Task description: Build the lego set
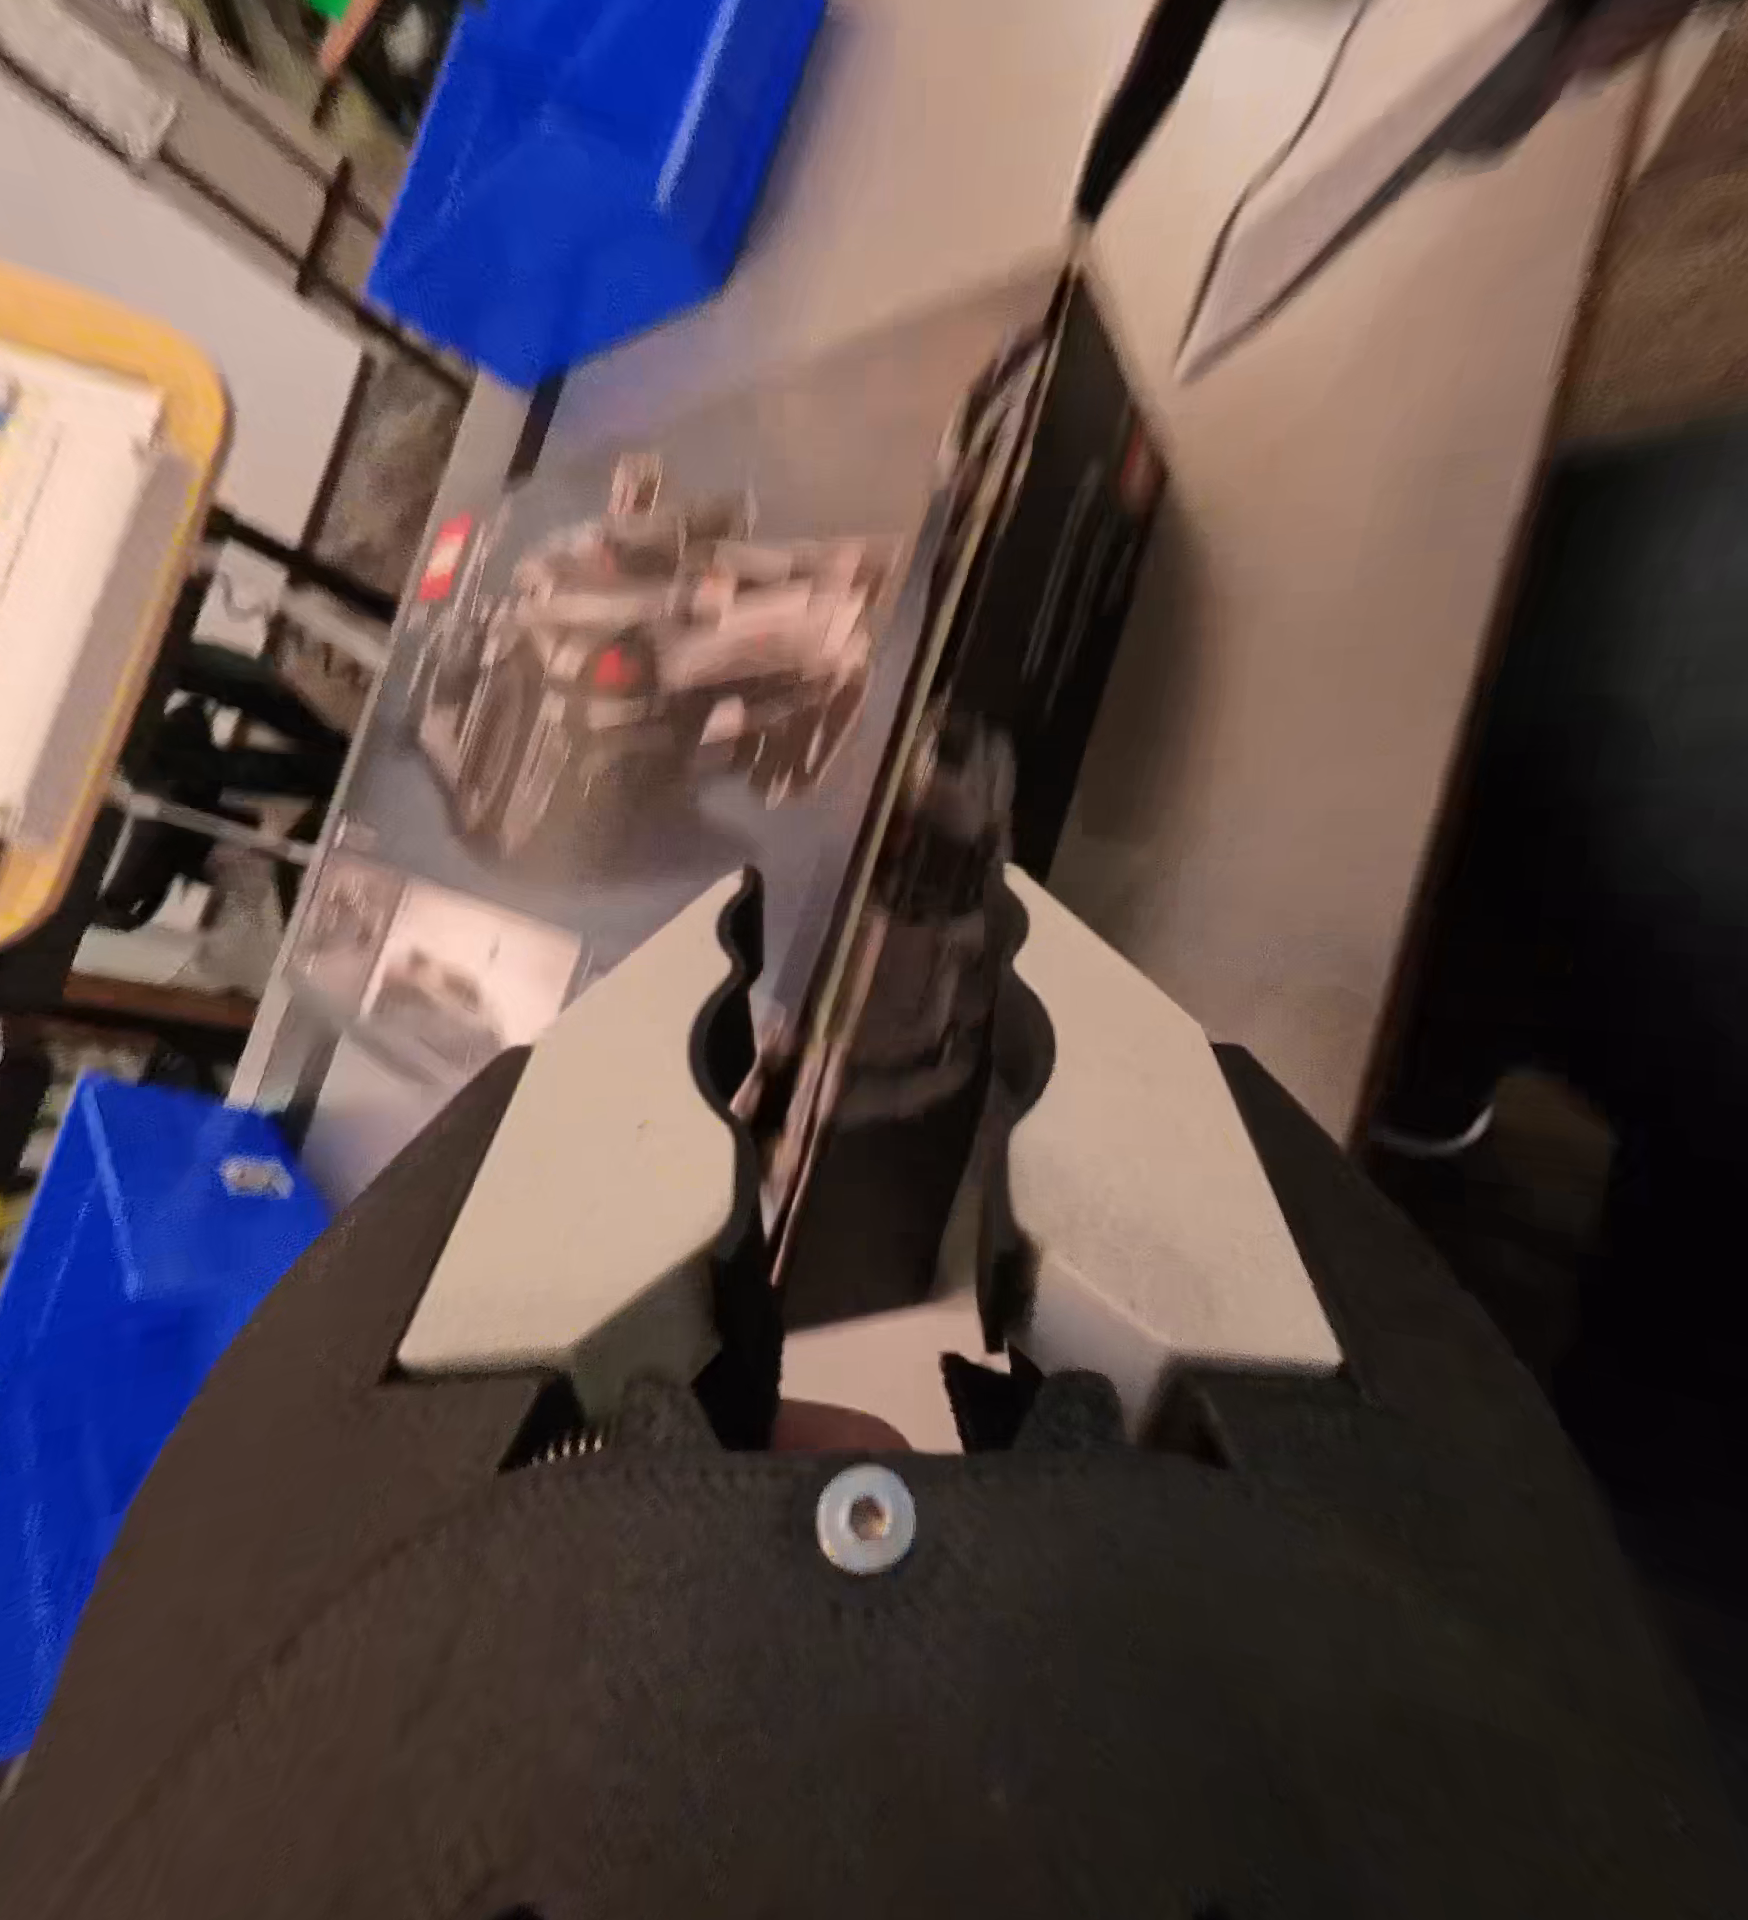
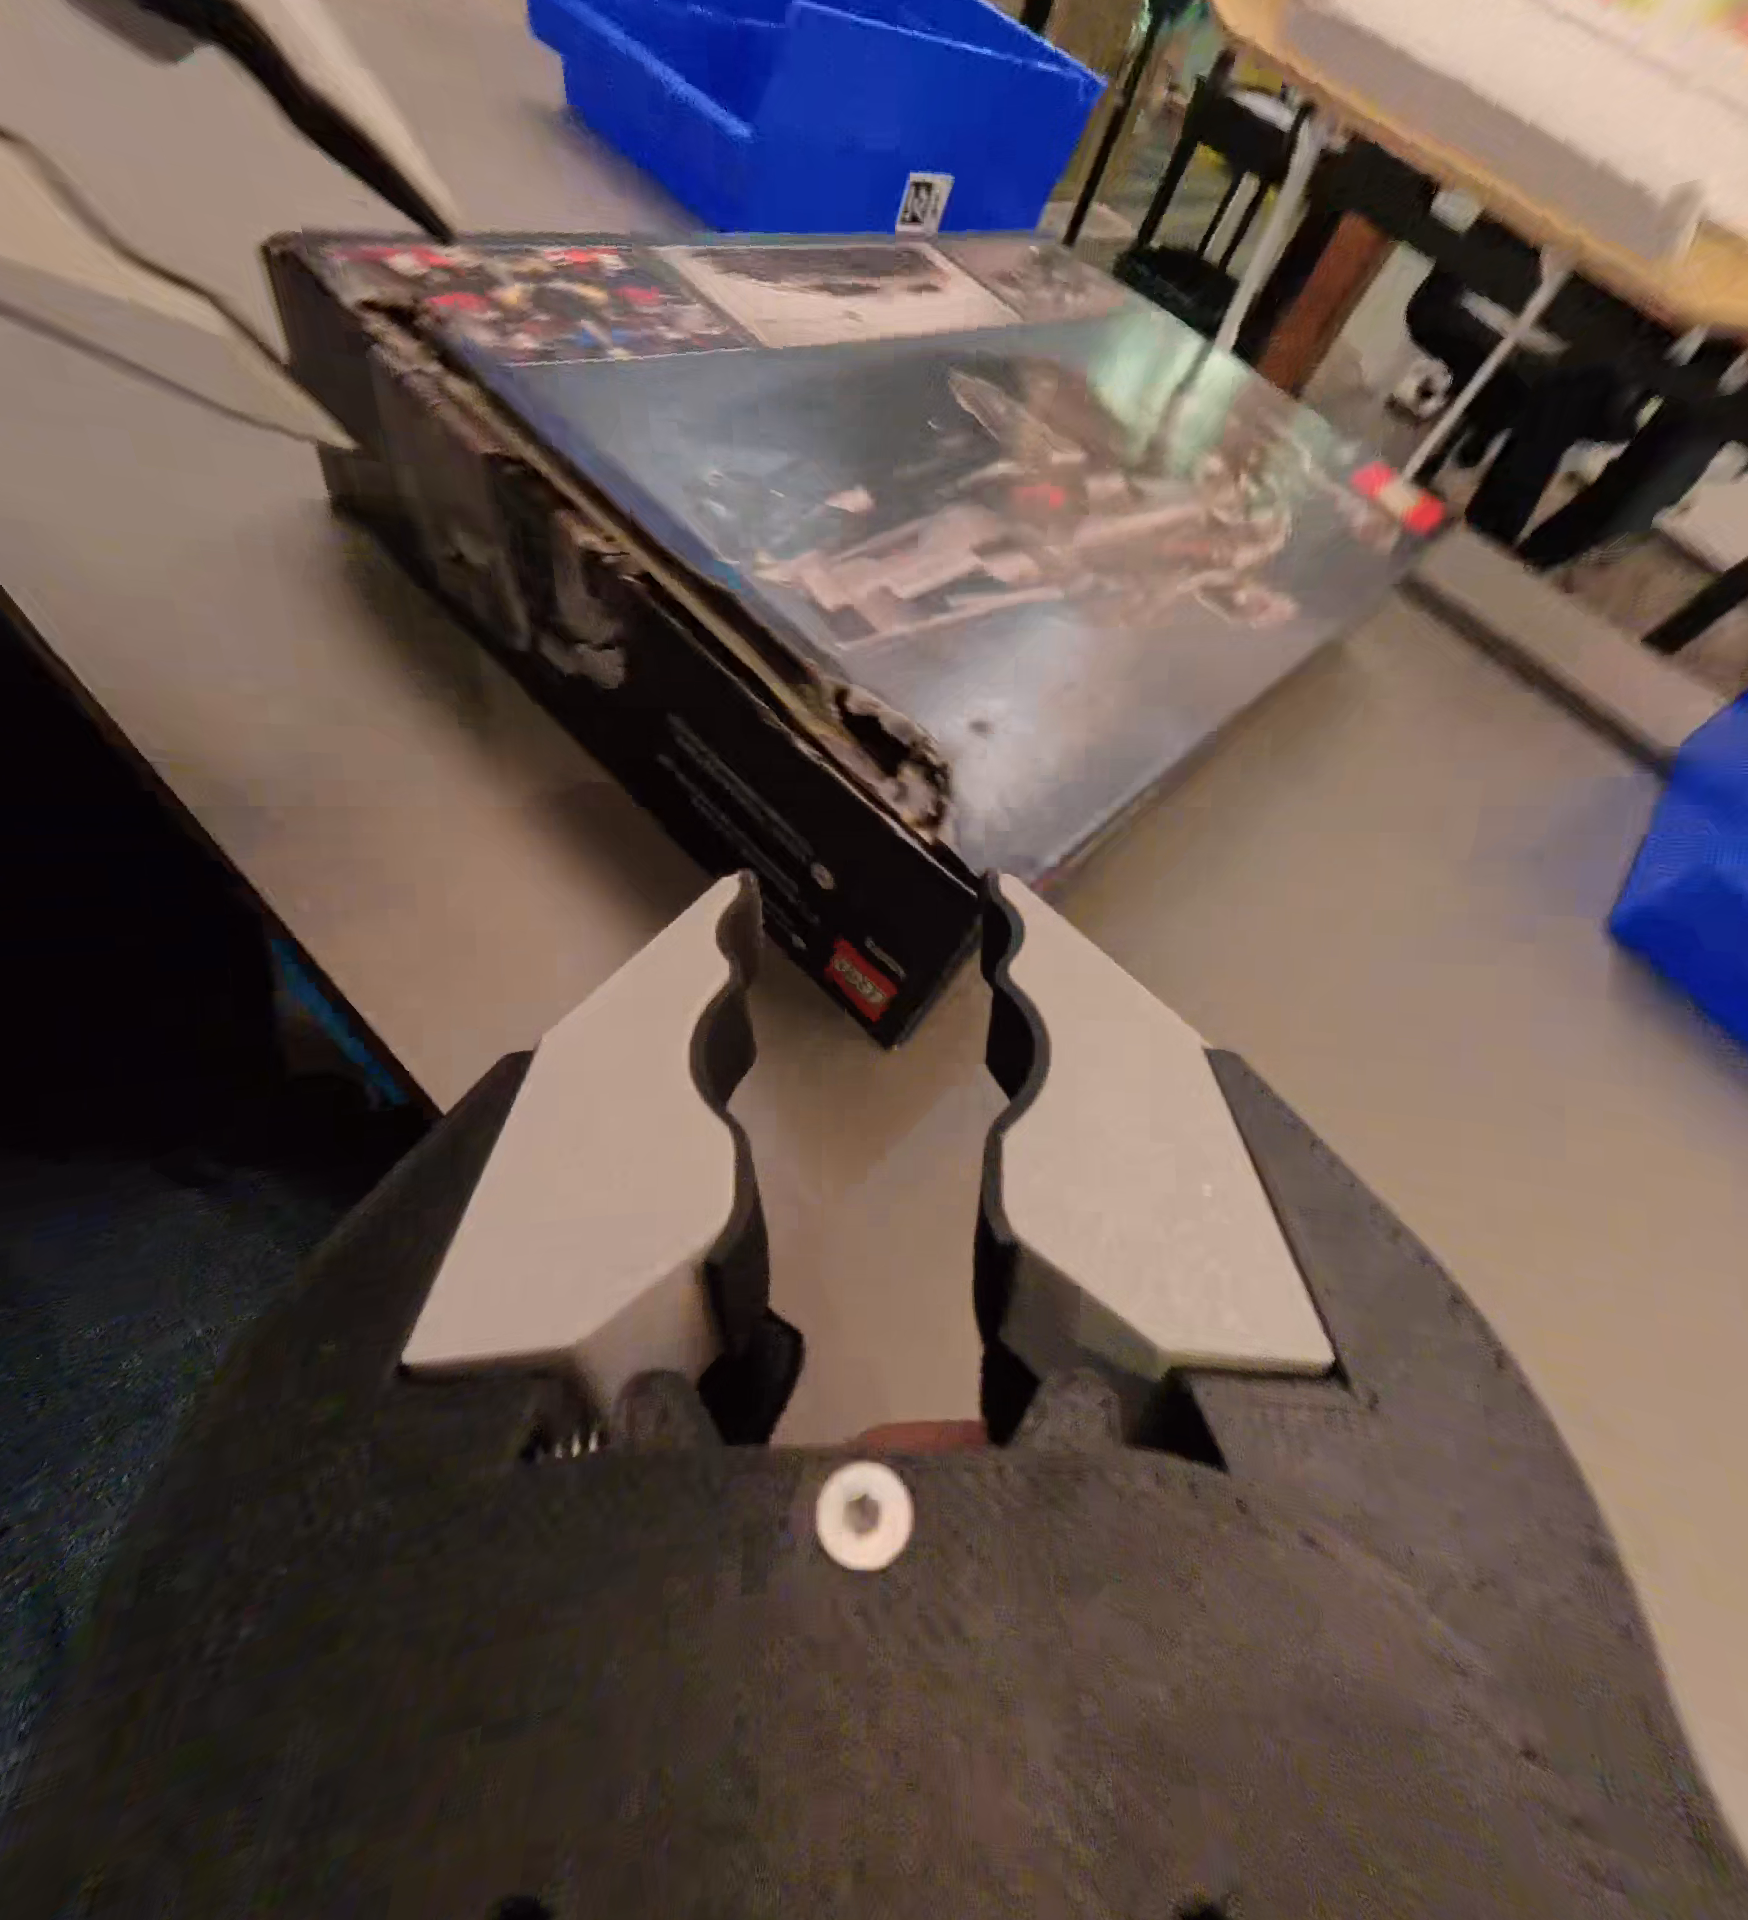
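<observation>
Torn glossy cardboard box (image 2: 953,540)

The box (image 2: 953,499) is made of shiny cardboard, and its torn edge is seen to be rough and grey. The table (image 2: 1317,1039) is smooth and matt. The bins (image 2: 849,94) are made of blue plastic. The right gripper (image 2: 865,894) is made of smooth grey and grainy black plastic, with a shiny metal screw (image 2: 863,1515).

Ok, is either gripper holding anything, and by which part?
Right gripper: nothing, open by the box's near corner. Left gripper straddles the box's torn end; whether it grips cannot be told.
</observation>
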The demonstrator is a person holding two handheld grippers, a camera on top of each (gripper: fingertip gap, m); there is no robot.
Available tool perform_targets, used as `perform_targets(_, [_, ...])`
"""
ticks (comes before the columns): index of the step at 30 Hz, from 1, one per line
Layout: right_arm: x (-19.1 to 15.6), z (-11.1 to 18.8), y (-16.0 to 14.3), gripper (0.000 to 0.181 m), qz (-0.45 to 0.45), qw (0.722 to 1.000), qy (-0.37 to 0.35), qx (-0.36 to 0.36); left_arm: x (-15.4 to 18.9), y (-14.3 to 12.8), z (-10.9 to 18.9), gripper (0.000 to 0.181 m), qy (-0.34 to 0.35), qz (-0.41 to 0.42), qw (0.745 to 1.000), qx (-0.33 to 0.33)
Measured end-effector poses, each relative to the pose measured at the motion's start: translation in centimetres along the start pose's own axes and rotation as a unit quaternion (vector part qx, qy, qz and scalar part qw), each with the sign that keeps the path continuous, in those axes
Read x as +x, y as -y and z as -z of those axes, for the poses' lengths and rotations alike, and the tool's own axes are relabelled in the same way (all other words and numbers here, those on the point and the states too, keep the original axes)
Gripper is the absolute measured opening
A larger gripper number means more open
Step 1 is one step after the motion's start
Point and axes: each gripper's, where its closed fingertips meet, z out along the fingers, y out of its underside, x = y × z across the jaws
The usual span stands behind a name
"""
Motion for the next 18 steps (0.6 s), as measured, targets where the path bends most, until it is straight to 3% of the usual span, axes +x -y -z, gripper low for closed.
perform_targets(4, [1.3, -0.2, -1.2, 0.035, -0.032, 0.999, 0.04, 0.008, 4.0, 7.2, -2.8, 0.044, -0.06, -0.033, 0.997, 0.039])
perform_targets(7, [2.7, -0.2, -1.3, 0.028, -0.075, 0.995, 0.067, 0.022, 5.3, 9.1, -6.3, 0.046, -0.053, -0.077, 0.995, 0.02])
perform_targets(12, [3.4, -0.6, -1.4, 0.022, -0.094, 0.99, 0.101, 0.03, 5.6, 5.9, -9.8, 0.05, -0.046, -0.08, 0.993, -0.068])
perform_targets(18, [3.4, -0.6, -0.3, 0.027, -0.086, 0.987, 0.123, 0.048, 5.7, 5.8, -9.9, 0.049, -0.021, -0.076, 0.996, -0.038])
